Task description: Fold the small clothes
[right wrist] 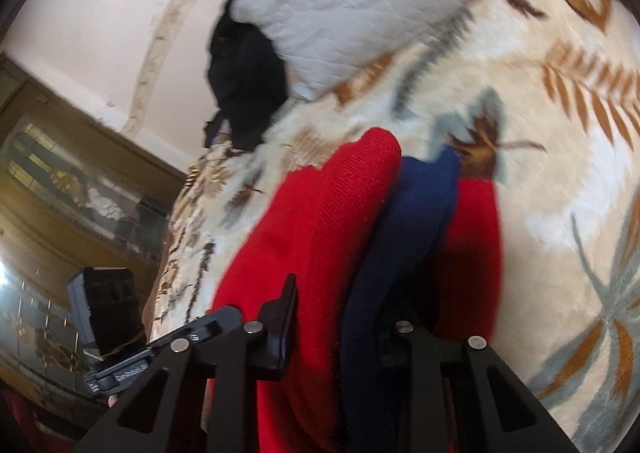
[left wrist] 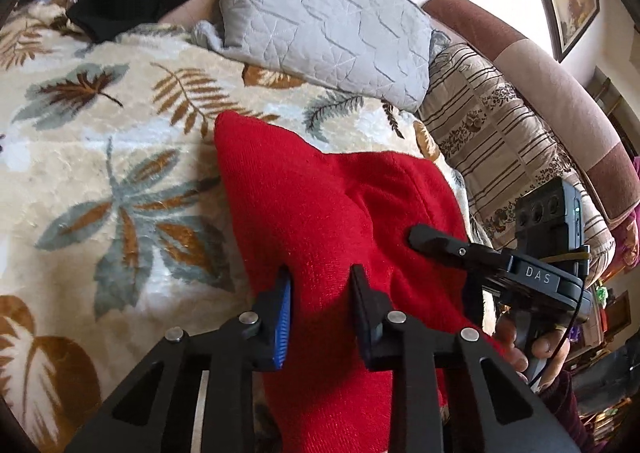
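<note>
Where right view looks: garment's (right wrist: 320, 221) navy band (right wrist: 404, 221).

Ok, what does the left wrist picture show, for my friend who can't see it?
The left claw pinches a red knitted garment lying on a leaf-patterned blanket. The right claw grips the garment's right side, and a grey pillow sits behind.

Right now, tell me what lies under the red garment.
The leaf-patterned blanket shows beneath the red garment, and a navy layer sits within its folds. Anything else under it is covered.
</note>
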Available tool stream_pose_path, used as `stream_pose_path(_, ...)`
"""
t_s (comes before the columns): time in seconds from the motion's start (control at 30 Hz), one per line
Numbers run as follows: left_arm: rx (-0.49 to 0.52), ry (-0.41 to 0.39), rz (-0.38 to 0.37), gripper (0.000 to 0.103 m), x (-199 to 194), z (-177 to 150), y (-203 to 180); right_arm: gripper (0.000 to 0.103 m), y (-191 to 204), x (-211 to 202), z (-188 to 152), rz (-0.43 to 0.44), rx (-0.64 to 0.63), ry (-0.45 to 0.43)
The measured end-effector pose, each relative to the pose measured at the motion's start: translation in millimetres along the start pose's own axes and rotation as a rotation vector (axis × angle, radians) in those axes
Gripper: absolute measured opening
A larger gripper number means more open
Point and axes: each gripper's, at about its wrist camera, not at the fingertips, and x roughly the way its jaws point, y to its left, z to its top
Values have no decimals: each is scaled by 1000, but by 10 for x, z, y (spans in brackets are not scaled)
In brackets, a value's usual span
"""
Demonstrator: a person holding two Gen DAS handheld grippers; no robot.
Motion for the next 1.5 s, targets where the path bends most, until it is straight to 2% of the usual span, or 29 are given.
stream_pose_path(0.23, 20, -60, 29, 15, -446, -100, -40, 29, 336, -57, -61, 40, -59, -44)
stream_pose_path(0.33, 56, -107, 37, 3, -634, -158, -67, 29, 474, -62, -112, 66, -72, -51)
stream_pose_path(0.47, 27, -115, 70, 3, -691, -200, 47, 29, 534, 57, -172, 13, -70, -16)
stream_pose_path(0.53, -8, -47, 89, 8, -570, -219, 172, 29, 451, 123, -195, -51, -57, -3)
stream_pose_path(0.57, -35, -5, 98, 19, -499, -233, 243, 29, 393, 128, -191, -74, -48, 1)
stream_pose_path(0.6, -60, 23, 104, 35, -436, -239, 293, 29, 297, 129, -179, -67, -18, 14)
stream_pose_path(0.63, -85, 46, 101, 43, -359, -247, 350, 29, 196, 125, -166, -52, 21, 27)
stream_pose_path(0.67, -95, 53, 96, 58, -331, -256, 371, 33, 135, 125, -155, -47, 44, 32)
stream_pose_path(0.7, -114, 63, 76, 61, -292, -252, 390, 33, 60, 117, -150, -45, 67, 39)
stream_pose_path(0.73, -134, 72, 24, 61, -259, -248, 402, 40, 22, 114, -144, -49, 79, 45)
stream_pose_path(0.77, -147, 82, -28, 61, -240, -242, 392, 58, -5, 112, -140, -59, 85, 53)
stream_pose_path(0.8, -156, 91, -68, 64, -219, -237, 385, 67, -30, 98, -135, -80, 89, 56)
stream_pose_path(0.83, -159, 97, -91, 67, -197, -233, 373, 75, -48, 72, -133, -104, 91, 46)
stream_pose_path(0.87, -154, 104, -102, 75, -160, -238, 345, 75, -81, 17, -124, -129, 89, 26)
stream_pose_path(0.93, -132, 124, -92, 76, -55, -258, 310, 78, -129, -22, -122, -106, 103, 25)
stream_pose_path(1.07, -158, 129, -85, 74, 80, -253, 331, 83, -346, 51, -136, -9, 191, 95)
stream_pose_path(1.1, -171, 122, -91, 64, 85, -251, 344, 84, -381, 76, -142, 14, 215, 103)
stream_pose_path(1.13, -175, 117, -87, 59, 84, -240, 345, 84, -401, 97, -140, 30, 229, 104)
stream_pose_path(1.23, -163, 95, -85, 46, 91, -204, 328, 84, -371, 217, -142, 87, 227, 123)
stream_pose_path(1.27, -156, 82, -80, 42, 74, -195, 311, 80, -326, 238, -154, 89, 208, 131)
stream_pose_path(1.3, -150, 70, -74, 39, 53, -190, 294, 75, -222, 276, -174, 73, 154, 139)
stream_pose_path(1.33, -140, 59, -65, 38, 29, -181, 268, 55, -158, 309, -192, 66, 123, 150)
stream_pose_path(1.37, -134, 54, -61, 37, 4, -172, 251, 48, -88, 346, -214, 53, 92, 165)
stream_pose_path(1.4, -132, 49, -58, 36, -30, -169, 247, 46, -16, 354, -230, 32, 64, 162)
stream_pose_path(1.5, -114, 20, -45, 35, -170, -142, 195, 41, 129, 282, -230, 45, 28, 132)
